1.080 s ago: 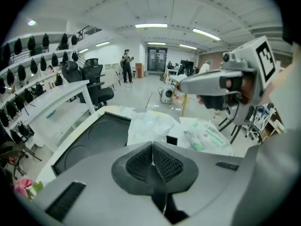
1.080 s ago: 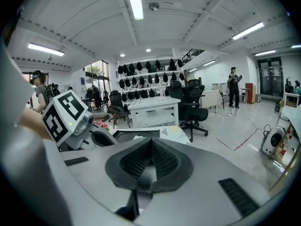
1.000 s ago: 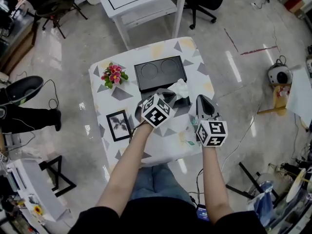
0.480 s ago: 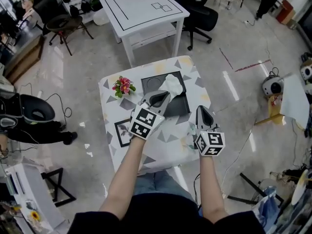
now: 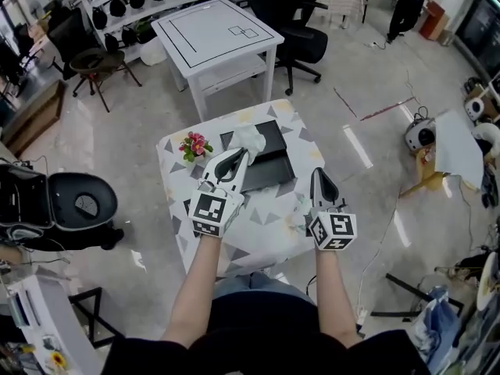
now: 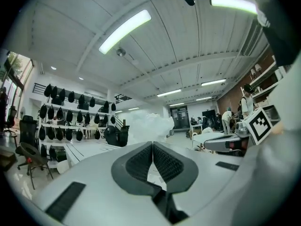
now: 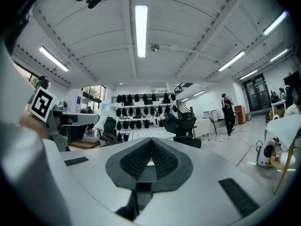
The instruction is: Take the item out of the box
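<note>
Over the near right edge of the table (image 5: 269, 229), the right gripper (image 5: 319, 173) is held with its jaws pressed together on nothing. Over the table's middle, the left gripper (image 5: 240, 154) is raised, a crumpled white wad (image 5: 249, 137) pinched between its jaws, over the left end of the black box (image 5: 271, 156). Flowers (image 5: 195, 144) are seen near the far left corner.

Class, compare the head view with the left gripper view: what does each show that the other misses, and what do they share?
Head view only: the black box and pink flowers on the patterned table. Left gripper view only: the ceiling lights. Both: the left gripper shut on the white item, and the right gripper.
</note>
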A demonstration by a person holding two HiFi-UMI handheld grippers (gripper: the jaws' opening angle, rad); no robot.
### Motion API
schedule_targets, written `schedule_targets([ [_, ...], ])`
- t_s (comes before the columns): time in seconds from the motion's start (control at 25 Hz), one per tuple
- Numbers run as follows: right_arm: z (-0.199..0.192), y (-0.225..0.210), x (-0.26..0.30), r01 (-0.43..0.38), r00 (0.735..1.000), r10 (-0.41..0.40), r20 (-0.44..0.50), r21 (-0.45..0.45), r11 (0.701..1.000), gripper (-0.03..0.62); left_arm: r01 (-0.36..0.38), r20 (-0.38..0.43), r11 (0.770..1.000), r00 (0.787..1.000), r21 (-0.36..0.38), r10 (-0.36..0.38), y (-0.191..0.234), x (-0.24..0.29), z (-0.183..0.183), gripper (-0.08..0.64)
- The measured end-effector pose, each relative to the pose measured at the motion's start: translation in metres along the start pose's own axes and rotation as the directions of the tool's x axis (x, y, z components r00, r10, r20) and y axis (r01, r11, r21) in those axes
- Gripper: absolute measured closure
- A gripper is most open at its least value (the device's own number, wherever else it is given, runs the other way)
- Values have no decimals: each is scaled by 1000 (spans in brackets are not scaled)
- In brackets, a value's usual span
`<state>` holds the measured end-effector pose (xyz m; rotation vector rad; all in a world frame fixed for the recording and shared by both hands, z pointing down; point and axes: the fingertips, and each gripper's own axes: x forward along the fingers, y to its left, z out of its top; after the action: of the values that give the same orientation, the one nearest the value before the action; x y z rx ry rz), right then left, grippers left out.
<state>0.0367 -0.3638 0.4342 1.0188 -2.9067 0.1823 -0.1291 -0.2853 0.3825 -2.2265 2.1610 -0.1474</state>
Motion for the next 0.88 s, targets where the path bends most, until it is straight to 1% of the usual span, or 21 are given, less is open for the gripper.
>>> schedule_targets([
  [0.24,11,16,-21,-9,999,10,42,-31,999,592,-59,3,998,998,-5,59,2,-37,-13,538],
  [0.36,14,21,-26,-16,998,19,53,-42,999,593,-72,6,997,997,-9,72,2,-46,-18,538],
  [0.88,15,26,-33,-13,999,15,41,-44,999,595,-63,12,998,998,-12,63,-9,-54,-17,538],
])
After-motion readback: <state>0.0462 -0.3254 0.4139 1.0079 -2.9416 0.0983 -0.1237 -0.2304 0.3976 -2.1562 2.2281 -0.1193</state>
